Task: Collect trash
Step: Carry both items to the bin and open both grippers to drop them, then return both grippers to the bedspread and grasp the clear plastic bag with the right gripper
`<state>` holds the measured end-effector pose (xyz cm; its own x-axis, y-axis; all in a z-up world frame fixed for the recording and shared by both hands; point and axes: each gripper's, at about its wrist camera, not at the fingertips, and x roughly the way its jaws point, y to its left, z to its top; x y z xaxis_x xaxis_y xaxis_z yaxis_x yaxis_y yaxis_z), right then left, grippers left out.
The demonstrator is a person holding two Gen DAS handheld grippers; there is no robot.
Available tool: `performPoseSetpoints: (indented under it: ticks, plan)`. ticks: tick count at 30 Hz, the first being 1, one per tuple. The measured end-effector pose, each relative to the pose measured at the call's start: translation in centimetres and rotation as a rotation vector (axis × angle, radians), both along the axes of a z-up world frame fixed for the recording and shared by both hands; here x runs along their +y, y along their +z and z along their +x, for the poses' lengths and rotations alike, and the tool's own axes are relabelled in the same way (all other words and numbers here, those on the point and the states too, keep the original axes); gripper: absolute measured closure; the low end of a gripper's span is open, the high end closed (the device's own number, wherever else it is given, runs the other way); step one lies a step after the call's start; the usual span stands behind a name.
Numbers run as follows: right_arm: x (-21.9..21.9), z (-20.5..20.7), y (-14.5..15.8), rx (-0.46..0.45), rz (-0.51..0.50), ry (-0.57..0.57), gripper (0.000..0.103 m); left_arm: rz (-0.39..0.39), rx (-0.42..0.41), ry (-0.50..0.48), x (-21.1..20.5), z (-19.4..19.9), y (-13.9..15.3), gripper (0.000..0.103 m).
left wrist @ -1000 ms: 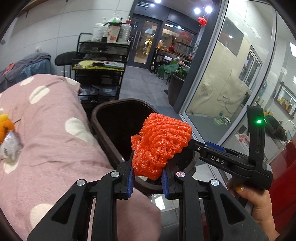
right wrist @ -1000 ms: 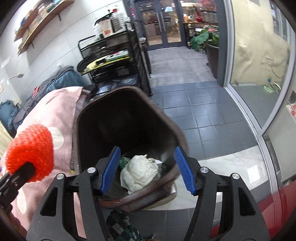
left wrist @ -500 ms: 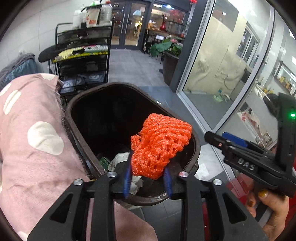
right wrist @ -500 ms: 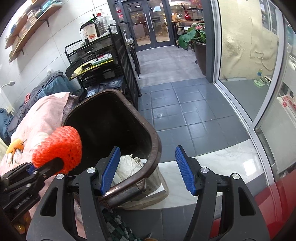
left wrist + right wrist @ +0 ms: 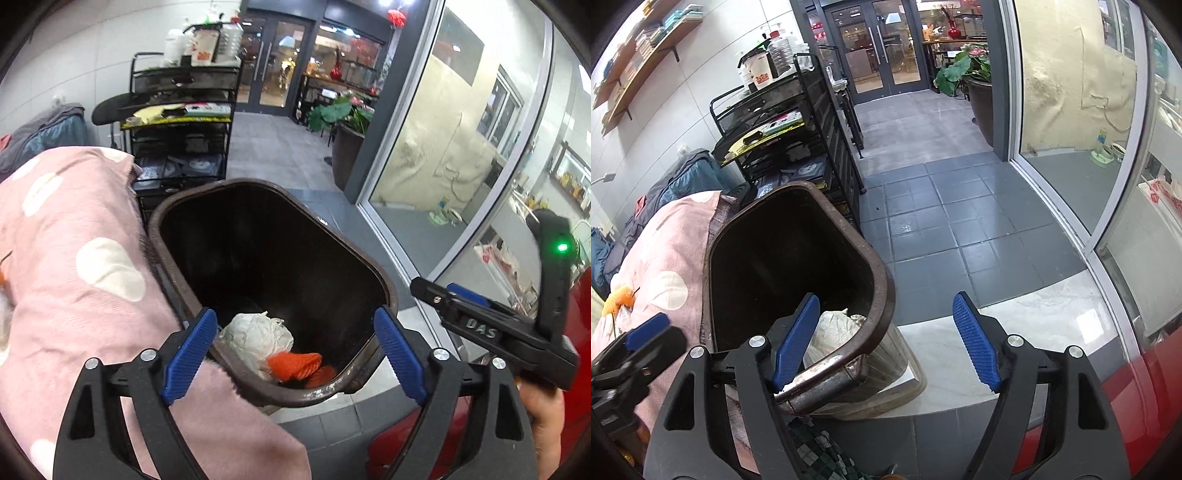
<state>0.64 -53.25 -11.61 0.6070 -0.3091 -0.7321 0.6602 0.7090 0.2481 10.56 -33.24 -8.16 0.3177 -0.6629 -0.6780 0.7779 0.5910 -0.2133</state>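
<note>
The orange foam net (image 5: 295, 363), gripped half a second ago, now lies low in the frame inside the bin (image 5: 384, 280), beside crumpled paper (image 5: 256, 338). The left tool (image 5: 293, 349) gapes empty above; the right tool (image 5: 884, 343) is open too. This piece looks collected.

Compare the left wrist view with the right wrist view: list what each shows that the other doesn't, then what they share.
Only the left wrist view shows the orange foam net lying in the bin beside the crumpled paper, and the hand holding the right gripper. Only the right wrist view shows the wall shelves, the bin's ribbed outer wall and the green checked cloth below it. Both show the brown trash bin, the white crumpled paper inside, the pink spotted blanket, the black cart, and open, empty jaws on each view's own gripper.
</note>
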Motion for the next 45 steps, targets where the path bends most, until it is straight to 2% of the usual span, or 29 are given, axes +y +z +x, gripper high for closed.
performPoseSetpoints:
  ticks: [12,20,27,31,36,42,45]
  plan:
    - [4.2,3.1,1.0,-0.031,0.014,0.142,0.024,-0.039,-0.059,0.121,6.7,-0.2,2.0,0.011]
    - [9.4,6.7,3.2,-0.065,0.017,0.314,0.023,-0.049,-0.120,0.242,12.6,0.5,3.2,0.011]
    - [14.6,10.2,4.5,-0.075,0.034,0.476,0.023,-0.004,-0.157,0.345,17.6,2.3,3.4,0.011]
    - [17.7,12.6,5.1,-0.075,0.060,0.582,0.023,0.054,-0.193,0.407,20.8,3.8,3.1,0.011]
    - [22.3,16.6,5.4,-0.034,0.063,0.743,0.023,0.059,-0.169,0.492,25.1,6.2,3.0,0.011]
    - [27.6,21.7,5.8,0.016,0.115,0.900,0.023,0.139,-0.220,0.495,27.2,8.8,3.1,0.017]
    - [30.6,24.1,5.6,0.069,0.095,0.970,0.023,0.185,-0.249,0.469,27.3,10.3,3.5,0.020]
